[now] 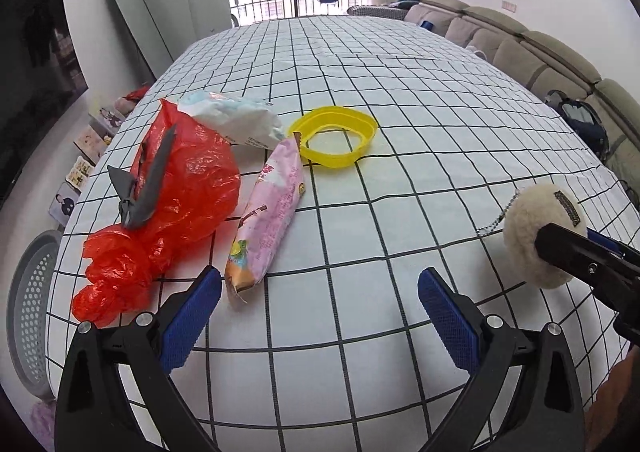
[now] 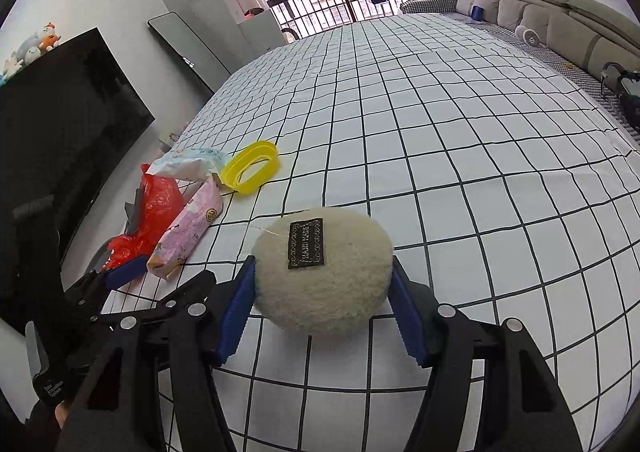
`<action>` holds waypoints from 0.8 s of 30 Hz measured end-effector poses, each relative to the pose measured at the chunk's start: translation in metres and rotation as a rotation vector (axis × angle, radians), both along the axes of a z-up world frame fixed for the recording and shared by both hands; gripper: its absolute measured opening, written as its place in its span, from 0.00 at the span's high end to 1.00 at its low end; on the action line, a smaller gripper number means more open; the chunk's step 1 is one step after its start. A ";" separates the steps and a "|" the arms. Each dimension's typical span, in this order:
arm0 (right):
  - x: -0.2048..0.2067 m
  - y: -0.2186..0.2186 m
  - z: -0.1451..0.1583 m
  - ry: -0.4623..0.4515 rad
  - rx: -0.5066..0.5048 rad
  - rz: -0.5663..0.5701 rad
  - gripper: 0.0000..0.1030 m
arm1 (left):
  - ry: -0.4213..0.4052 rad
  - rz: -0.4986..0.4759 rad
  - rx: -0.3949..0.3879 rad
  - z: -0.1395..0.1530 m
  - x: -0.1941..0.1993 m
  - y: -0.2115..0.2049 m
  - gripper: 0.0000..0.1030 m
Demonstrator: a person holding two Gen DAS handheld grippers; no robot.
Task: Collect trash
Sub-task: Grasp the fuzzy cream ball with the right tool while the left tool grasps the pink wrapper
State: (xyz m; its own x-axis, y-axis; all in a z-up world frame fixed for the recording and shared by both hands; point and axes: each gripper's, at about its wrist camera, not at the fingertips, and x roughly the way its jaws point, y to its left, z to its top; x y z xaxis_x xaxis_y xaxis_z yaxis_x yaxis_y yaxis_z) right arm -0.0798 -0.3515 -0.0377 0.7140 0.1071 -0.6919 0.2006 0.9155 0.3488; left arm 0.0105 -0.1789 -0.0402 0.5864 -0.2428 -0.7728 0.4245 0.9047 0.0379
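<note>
A pink snack wrapper [image 1: 266, 222] lies on the checked table beside a red plastic bag [image 1: 168, 192], a crumpled white-blue wrapper [image 1: 234, 118] and a yellow plastic ring [image 1: 334, 136]. My left gripper [image 1: 320, 306] is open and empty, just in front of the pink wrapper. My right gripper [image 2: 322, 294] is shut on a cream fluffy round keychain [image 2: 324, 272], which also shows in the left wrist view [image 1: 540, 234]. In the right wrist view the pink wrapper [image 2: 186, 230], red bag [image 2: 154, 208] and yellow ring [image 2: 252, 166] lie to the left.
A grey perforated basket [image 1: 30, 316] stands on the floor off the table's left edge. A grey sofa [image 1: 520, 48] runs along the right, a dark TV [image 2: 60, 140] on the left. The checked tablecloth [image 1: 400, 92] stretches far ahead.
</note>
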 end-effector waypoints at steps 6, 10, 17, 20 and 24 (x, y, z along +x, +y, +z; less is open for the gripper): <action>0.002 -0.002 -0.002 -0.012 0.016 0.003 0.40 | 0.038 0.069 0.031 -0.007 0.023 0.005 0.06; 0.002 -0.002 -0.003 -0.018 0.024 0.008 0.40 | 0.064 0.087 0.031 -0.010 0.034 0.002 0.12; 0.000 -0.003 -0.005 -0.019 0.028 0.006 0.40 | 0.091 0.081 0.021 -0.015 0.048 -0.006 0.34; 0.000 -0.002 -0.006 -0.018 0.028 0.006 0.40 | 0.092 0.066 0.012 -0.014 0.051 -0.011 0.45; -0.001 -0.002 -0.004 -0.019 0.028 0.003 0.40 | 0.102 0.029 -0.003 -0.011 0.048 -0.017 0.76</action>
State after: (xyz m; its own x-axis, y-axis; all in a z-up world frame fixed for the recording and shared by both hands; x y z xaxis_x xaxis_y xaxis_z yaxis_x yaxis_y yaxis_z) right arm -0.0806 -0.3531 -0.0419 0.7265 0.1285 -0.6750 0.1908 0.9060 0.3779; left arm 0.0583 -0.1961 -0.0514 0.5114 -0.2295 -0.8281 0.3997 0.9166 -0.0072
